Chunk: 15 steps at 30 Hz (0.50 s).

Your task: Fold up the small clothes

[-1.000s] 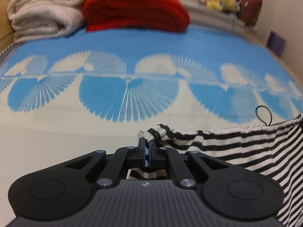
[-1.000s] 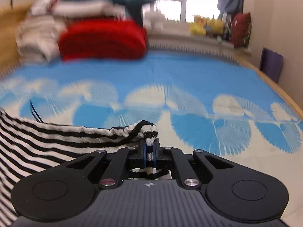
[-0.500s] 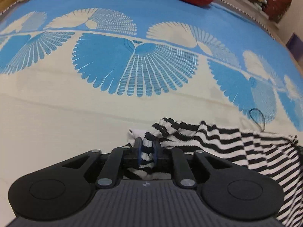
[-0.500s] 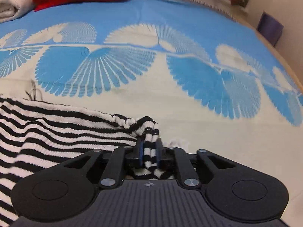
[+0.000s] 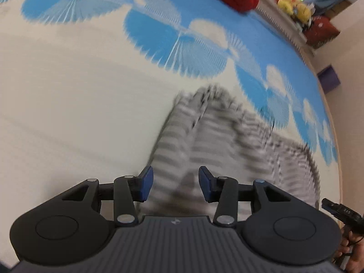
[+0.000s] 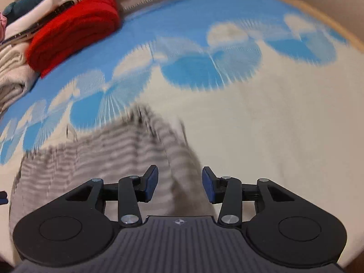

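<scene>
You are working in a home bedroom. The work surface is a bed covered by a blue-and-cream bedspread [image 6: 250, 136] with a fan pattern. A folded red blanket [image 6: 75, 31] and folded cream blankets [image 6: 11, 75] are stacked at its far end. Yellow plush toys [image 5: 293, 6] sit on a ledge beside the bed. A striped garment [image 5: 216, 141] lies on the bedspread.
</scene>
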### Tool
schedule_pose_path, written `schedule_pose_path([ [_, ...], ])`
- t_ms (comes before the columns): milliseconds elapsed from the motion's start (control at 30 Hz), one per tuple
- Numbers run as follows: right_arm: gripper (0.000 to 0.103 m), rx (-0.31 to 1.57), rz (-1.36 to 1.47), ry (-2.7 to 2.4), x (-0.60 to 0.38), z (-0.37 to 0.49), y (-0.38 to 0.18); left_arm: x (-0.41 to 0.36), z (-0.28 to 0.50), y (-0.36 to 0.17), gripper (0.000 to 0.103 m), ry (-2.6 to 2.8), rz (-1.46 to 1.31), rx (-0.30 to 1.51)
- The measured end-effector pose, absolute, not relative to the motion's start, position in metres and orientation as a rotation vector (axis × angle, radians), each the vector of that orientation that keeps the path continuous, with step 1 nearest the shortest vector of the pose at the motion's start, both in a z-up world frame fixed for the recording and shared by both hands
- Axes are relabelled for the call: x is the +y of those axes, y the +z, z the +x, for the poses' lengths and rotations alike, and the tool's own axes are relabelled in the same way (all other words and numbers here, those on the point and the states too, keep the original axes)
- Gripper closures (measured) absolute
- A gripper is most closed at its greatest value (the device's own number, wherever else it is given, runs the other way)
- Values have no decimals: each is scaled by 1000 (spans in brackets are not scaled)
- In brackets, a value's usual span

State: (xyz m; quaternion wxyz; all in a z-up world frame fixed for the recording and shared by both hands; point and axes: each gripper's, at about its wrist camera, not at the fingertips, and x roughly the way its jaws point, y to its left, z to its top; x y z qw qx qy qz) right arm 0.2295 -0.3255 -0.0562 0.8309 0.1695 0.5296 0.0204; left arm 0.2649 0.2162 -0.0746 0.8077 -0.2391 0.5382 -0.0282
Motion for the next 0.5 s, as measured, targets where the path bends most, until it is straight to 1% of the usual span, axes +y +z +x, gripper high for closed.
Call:
schedule_pose_path([
  [67, 57, 1166, 395, 44, -329, 216, -62, 217, 249, -80, 55, -75, -483, 1205],
  [167, 56, 1209, 369, 36, -326, 206, -71, 215, 234, -89, 56, -95, -449, 1263],
  [233, 56, 1262, 349, 33, -322, 205, -80, 213, 229, -95, 56, -109, -415, 1290],
  [300, 56, 1276, 336, 36, -318, 203, -82, 210, 227, -101, 56, -108, -385, 1319],
  [367, 56, 1286, 327, 34, -315, 205, -84, 207, 228, -105, 58, -115, -372, 1338],
  [400, 56, 1296, 329, 31, -314, 206, -86, 206, 230, -107, 66, -126, -377, 1341],
  [433, 56, 1302, 341, 33, -315, 206, -87, 204, 230, -107, 82, -148, -389, 1337],
  [467, 59, 1303, 367, 44, -316, 206, -87, 203, 231, -106, 92, -169, -394, 1329],
  [500, 73, 1301, 396, 61, -318, 207, -86, 203, 231, -103, 103, -177, -385, 1311],
])
